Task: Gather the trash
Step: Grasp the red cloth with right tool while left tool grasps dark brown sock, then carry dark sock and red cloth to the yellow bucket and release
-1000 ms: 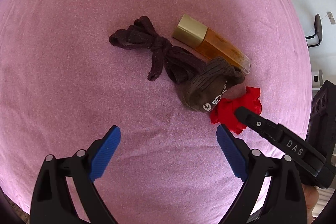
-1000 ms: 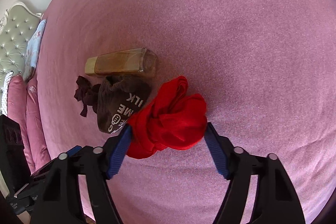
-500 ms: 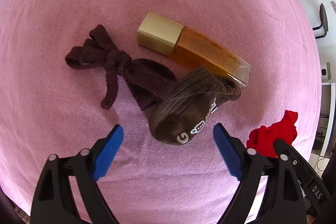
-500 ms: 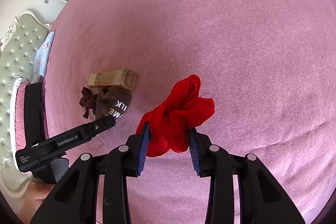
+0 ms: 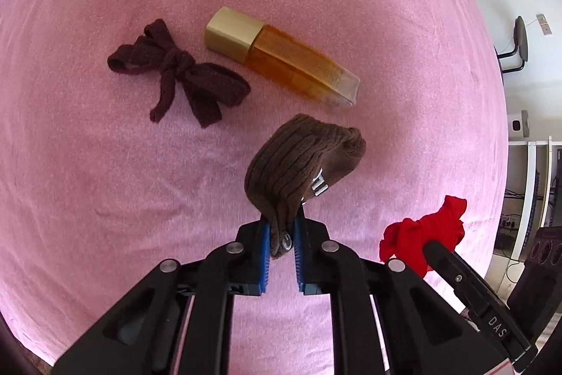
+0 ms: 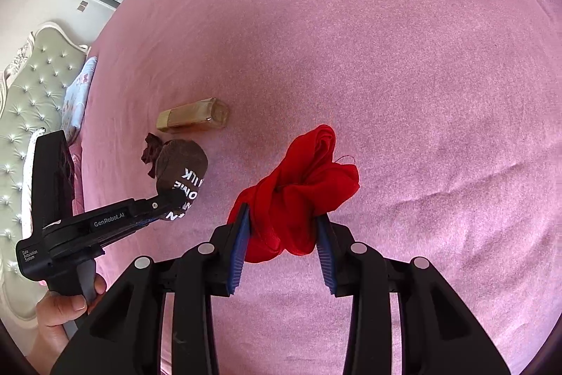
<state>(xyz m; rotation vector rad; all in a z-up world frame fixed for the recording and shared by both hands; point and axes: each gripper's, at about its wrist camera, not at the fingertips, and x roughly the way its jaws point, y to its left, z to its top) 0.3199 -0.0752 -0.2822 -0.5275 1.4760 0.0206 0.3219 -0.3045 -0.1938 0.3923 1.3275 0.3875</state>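
- While your left hand-held gripper (image 5: 282, 243) points steeply down at the bed (image 5: 105, 181), its blue pads (image 5: 265, 248) are pressed together on the lower edge of the brown sock (image 5: 302, 160).
- Sock: ribbed, white lettering on one side; it stands up from the pads in a bunched fold. From the left wrist view you cannot tell whether its far end touches the sheet.
- Your right hand-held gripper (image 6: 282, 243) is partly closed, with a crumpled red cloth (image 6: 298, 195) filling the gap between its pads (image 6: 239, 245); both pads press into the fabric.
- Red cloth: bunched up and rising ahead of the fingers. Left wrist view shows it at the right edge of the bed (image 5: 426, 234), behind the other gripper's finger.
- Right wrist view: left gripper (image 6: 175, 195) enters from the lower left, tip on the sock (image 6: 181, 167). Your hand (image 6: 66, 311) is wrapped round its handle.
- Bottle (image 5: 284, 60): amber, gold cap, lying on its side on the sheet, just beyond the sock, not touching either gripper.
- Dark bow (image 5: 179, 72): knotted maroon fabric, flat on the sheet, left of the bottle, apart from the sock in the left wrist view.
- Bed: pink sheet, lightly creased.
- Background, right wrist view: tufted headboard (image 6: 24, 101) and a floral pillow (image 6: 79, 90) at the left edge.
- Background, left wrist view: white shelving (image 5: 534, 199) at the right edge.
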